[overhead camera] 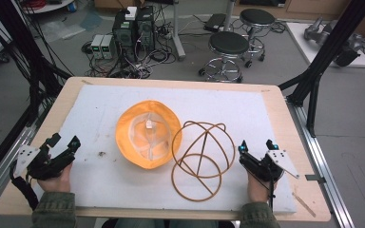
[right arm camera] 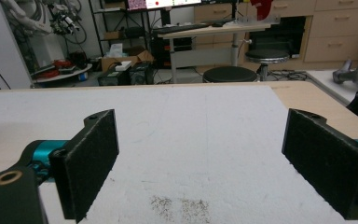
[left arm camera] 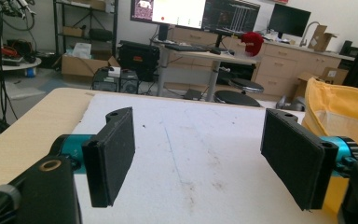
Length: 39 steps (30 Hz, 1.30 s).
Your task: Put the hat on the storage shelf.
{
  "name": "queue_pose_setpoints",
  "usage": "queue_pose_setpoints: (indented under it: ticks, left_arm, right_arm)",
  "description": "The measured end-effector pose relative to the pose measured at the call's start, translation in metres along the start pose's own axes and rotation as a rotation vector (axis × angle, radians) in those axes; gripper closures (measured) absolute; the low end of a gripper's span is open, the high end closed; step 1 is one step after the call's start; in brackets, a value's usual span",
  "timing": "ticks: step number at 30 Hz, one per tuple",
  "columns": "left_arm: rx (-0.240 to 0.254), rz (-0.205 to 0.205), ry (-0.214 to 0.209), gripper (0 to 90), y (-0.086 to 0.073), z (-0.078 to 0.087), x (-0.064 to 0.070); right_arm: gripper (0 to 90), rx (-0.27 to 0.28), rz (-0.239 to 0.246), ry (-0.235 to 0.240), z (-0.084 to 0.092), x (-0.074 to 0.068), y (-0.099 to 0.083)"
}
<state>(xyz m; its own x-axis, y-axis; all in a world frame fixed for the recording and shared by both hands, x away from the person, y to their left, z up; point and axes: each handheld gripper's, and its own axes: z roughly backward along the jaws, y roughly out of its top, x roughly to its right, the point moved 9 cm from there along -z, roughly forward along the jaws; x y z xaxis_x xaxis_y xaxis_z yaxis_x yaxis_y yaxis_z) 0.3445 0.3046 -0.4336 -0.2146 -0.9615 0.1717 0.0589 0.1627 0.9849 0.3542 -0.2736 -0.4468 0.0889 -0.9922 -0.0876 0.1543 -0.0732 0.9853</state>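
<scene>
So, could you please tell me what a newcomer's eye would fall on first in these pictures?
The bright orange hat lies upside down in the middle of the white mat, its pale lining facing up. Just to its right, touching its brim, sits a brown wire frame of looped rings. At the near corners, the left hand-held gripper and right hand-held gripper rest with jaws wide open, holding nothing.

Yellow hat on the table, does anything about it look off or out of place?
The yellow hat lies upside down on the white mat, pale lining and label facing up. The wire frame beside it overlaps its brim. Nothing is spilled or damaged.
</scene>
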Motion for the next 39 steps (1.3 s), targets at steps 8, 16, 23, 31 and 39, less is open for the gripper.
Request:
queue_pose_setpoints:
  ticks: [8, 16, 23, 31, 39]
  left_arm:
    - [-0.001, -0.001, -0.003, 26.7, 0.000, 0.000, 0.000]
    - [0.000, 0.002, -0.011, 26.7, 0.000, 0.000, 0.001]
    - [-0.016, -0.004, -0.014, 26.7, -0.003, -0.002, 0.001]
    - [-0.026, 0.016, -0.025, 26.6, -0.003, -0.005, 0.007]
    - [-0.072, -0.041, -0.104, 30.6, 0.010, -0.010, 0.027]
  right_arm:
    - [9.6, -0.003, -0.010, 0.002, 0.000, 0.000, -0.001]
    - [9.6, -0.012, -0.025, 0.005, -0.001, 0.001, -0.002]
    - [9.6, -0.015, -0.030, 0.002, -0.001, 0.001, -0.002]
    - [9.6, -0.011, -0.027, 0.000, -0.002, 0.001, -0.002]
    - [9.6, -0.003, -0.030, -0.001, -0.001, 0.003, 0.000]
